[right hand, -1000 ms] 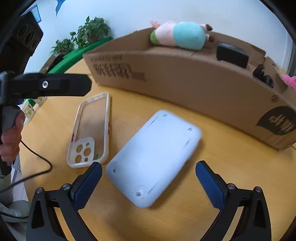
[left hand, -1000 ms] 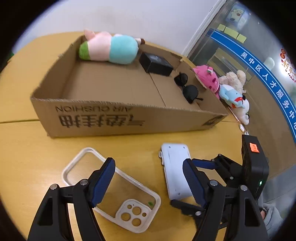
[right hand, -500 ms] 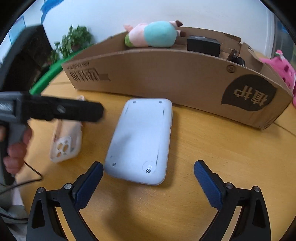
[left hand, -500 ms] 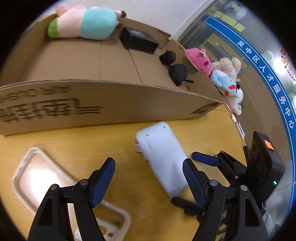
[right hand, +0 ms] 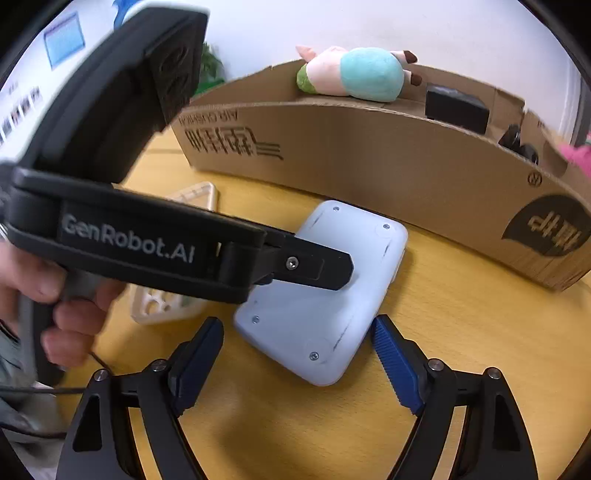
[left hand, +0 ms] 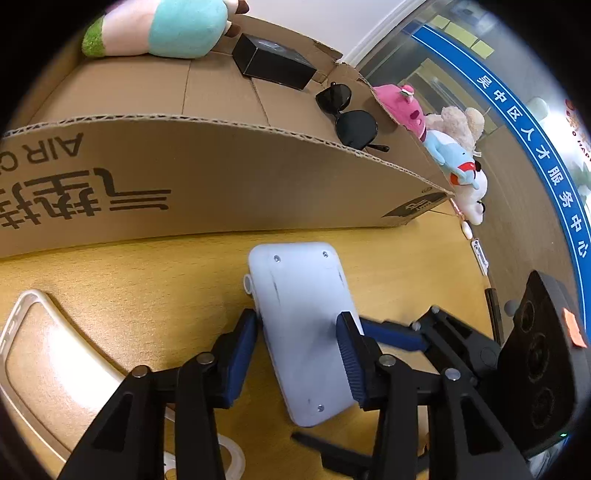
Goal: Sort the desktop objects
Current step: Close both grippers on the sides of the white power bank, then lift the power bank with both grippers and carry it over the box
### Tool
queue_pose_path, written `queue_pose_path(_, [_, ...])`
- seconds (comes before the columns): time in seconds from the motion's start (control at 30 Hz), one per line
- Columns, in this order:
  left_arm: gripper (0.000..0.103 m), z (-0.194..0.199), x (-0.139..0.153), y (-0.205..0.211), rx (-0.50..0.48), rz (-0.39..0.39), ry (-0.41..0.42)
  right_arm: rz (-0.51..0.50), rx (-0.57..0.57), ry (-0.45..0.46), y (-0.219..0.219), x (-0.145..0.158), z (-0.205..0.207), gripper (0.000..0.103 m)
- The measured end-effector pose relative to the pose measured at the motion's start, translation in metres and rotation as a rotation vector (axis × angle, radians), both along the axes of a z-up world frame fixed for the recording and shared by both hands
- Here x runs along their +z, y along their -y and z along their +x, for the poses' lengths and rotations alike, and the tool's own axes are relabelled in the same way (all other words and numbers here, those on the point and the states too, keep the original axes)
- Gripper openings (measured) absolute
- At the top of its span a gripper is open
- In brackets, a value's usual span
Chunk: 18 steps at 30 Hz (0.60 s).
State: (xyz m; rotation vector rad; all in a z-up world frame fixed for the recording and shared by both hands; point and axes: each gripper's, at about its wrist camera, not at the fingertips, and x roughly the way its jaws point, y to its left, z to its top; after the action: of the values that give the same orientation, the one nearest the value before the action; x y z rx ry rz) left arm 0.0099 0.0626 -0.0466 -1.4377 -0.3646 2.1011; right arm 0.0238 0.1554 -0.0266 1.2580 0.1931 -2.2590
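Just in front of the long brown cardboard box (left hand: 207, 177), the pale grey, rounded-rectangle plastic device (left hand: 303, 328) is now bracketed by the left gripper (left hand: 297, 345), whose 2 blue pads are pressed against its long edges; 1 second ago those pads stood wide over the clear plastic phone case (left hand: 40, 354), which is now left to the side, further from the box. A grasp on the device is thereby judged to be made, with a lift into the box as the likely next step.

The right gripper (right hand: 297, 356) is held open at the device's near end, touching nothing.

Inside the box a pastel plush toy (left hand: 159, 31), a black rectangular case (left hand: 275, 62) and black sunglasses (left hand: 347, 114) are already lying.

"AIR" and Chinese characters are printed upside down on the box wall; "GenRobot.AI" is read on the left gripper's body in the right wrist view. A blue wall band beyond the box carries white Chinese characters.
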Motion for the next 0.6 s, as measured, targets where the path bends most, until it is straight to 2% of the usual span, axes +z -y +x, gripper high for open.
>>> queue_pose_path(0.03, [0.042,0.0,-0.001,0.001,0.007,0.008,0.004,0.025,-0.009,-0.006,0.001,-0.002,-0.002,0.087])
queue_pose_path(0.1, [0.041,0.001,-0.001,-0.001,0.008,0.011,0.004,0.013,-0.019,-0.012,-0.002,-0.003,-0.005,0.088])
queue_pose_path(0.2, [0.037,0.005,-0.001,-0.003,-0.003,0.023,0.006,0.02,-0.013,-0.023,0.002,-0.002,-0.003,0.08])
queue_pose_path(0.33, [0.033,0.012,0.005,-0.003,0.0,0.004,-0.025,0.009,-0.026,-0.019,0.001,-0.001,0.0,0.079])
queue_pose_path(0.4, [0.028,0.017,0.012,-0.003,-0.002,-0.007,-0.048,0.003,-0.025,-0.019,-0.001,0.001,0.004,0.079])
queue_pose_path(0.6, [0.027,0.029,0.046,-0.001,0.008,-0.013,-0.141,-0.024,-0.029,-0.062,-0.001,0.025,0.011,0.079])
